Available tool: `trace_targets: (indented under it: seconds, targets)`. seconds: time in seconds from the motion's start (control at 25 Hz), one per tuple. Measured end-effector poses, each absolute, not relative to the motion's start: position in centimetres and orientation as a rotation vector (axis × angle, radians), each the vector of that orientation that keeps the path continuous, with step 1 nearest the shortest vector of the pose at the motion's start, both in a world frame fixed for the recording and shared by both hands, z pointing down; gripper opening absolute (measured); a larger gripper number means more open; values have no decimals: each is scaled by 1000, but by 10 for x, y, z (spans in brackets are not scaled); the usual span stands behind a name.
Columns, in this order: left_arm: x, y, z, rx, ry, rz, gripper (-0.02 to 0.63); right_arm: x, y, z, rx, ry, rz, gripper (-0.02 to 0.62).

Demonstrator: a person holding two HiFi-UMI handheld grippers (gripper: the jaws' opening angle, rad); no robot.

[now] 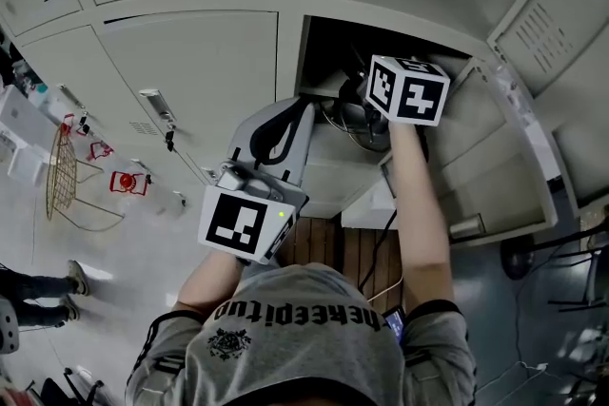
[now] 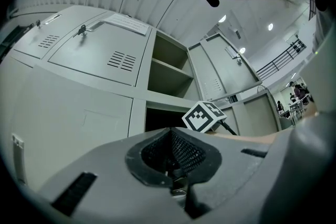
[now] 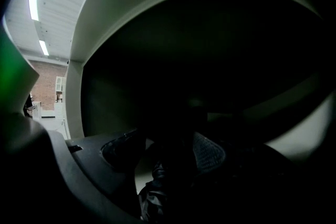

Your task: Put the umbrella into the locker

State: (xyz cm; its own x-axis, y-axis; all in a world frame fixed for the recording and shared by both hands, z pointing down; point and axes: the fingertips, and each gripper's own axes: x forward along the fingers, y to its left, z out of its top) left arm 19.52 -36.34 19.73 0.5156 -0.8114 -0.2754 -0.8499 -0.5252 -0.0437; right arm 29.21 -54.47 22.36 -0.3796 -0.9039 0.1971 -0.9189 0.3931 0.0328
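Note:
In the head view my right gripper [image 1: 369, 96] reaches into the dark open locker compartment [image 1: 400, 41]; its marker cube [image 1: 409, 90] hides most of the jaws. The right gripper view is very dark. There my right gripper [image 3: 168, 147] is shut on the black folded umbrella [image 3: 160, 186], whose crumpled fabric shows between the mesh pads [image 3: 208, 152]. The locker's grey door [image 1: 519, 133] stands open to the right. My left gripper [image 1: 284, 114] hangs outside the lockers, below the opening. Seen from its own camera, my left gripper [image 2: 170, 134] is shut with nothing in it.
Shut grey locker doors [image 1: 190, 62] with keys and red tags [image 1: 128, 183] fill the left. A wire basket [image 1: 62, 171] stands at far left and a person's legs [image 1: 38, 285] at lower left. Wooden slats [image 1: 338, 247] and a cable lie below. Another open locker [image 2: 168, 63] is above.

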Motion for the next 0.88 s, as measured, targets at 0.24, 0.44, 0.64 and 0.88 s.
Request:
trace_targets:
  seconds: [0.24,0.44,0.64,0.88]
  targets:
    - [207,-366,194,-2603,1389,330,5,299,-518,224,1633,-2495,110,204]
    - [215,-370,195,-2621,1367,329,5,309,-494,222,1674,-2524,77,54]
    - [220,-372,198,-2628,1371,314,5,316,-469,220,1707,-2558,34,2]
    - [217,-373,203,-2630,1404,305,6,324,-437,213,1767,-2585,-26,2]
